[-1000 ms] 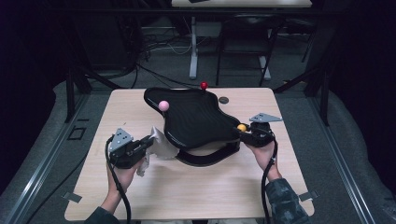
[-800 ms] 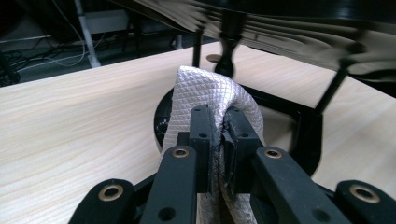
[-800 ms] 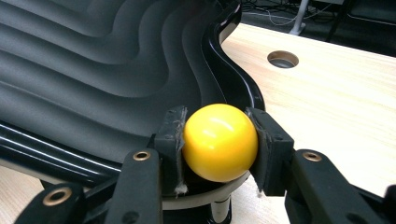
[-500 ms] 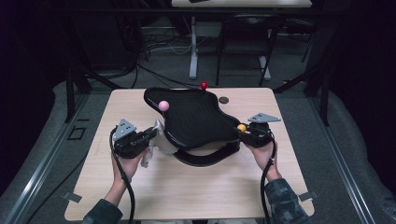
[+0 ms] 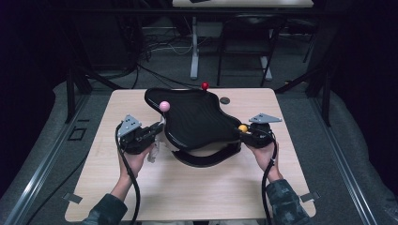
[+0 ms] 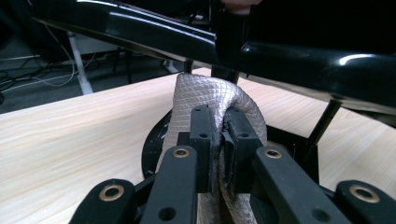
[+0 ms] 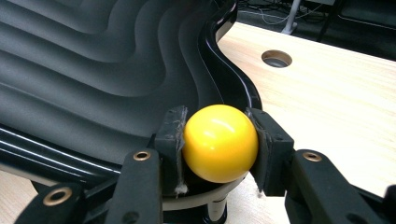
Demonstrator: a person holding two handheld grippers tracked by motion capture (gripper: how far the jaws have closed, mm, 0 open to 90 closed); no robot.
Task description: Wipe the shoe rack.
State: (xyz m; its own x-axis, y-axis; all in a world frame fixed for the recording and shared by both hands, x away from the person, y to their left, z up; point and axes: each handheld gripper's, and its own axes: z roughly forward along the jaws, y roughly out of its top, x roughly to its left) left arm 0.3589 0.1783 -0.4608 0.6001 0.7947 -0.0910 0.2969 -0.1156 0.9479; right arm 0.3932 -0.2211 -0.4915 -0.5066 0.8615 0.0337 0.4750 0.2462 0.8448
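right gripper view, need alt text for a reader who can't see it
The right gripper has its two black fingers closed on a glossy yellow ball at the rim of a black tray with a rippled surface. Beyond lies a light wooden table with a round hole.

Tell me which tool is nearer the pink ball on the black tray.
Left. The left tool sits just below and left of the pink ball, clamping a grey cloth; the right tool grips the yellow ball across the black tray.
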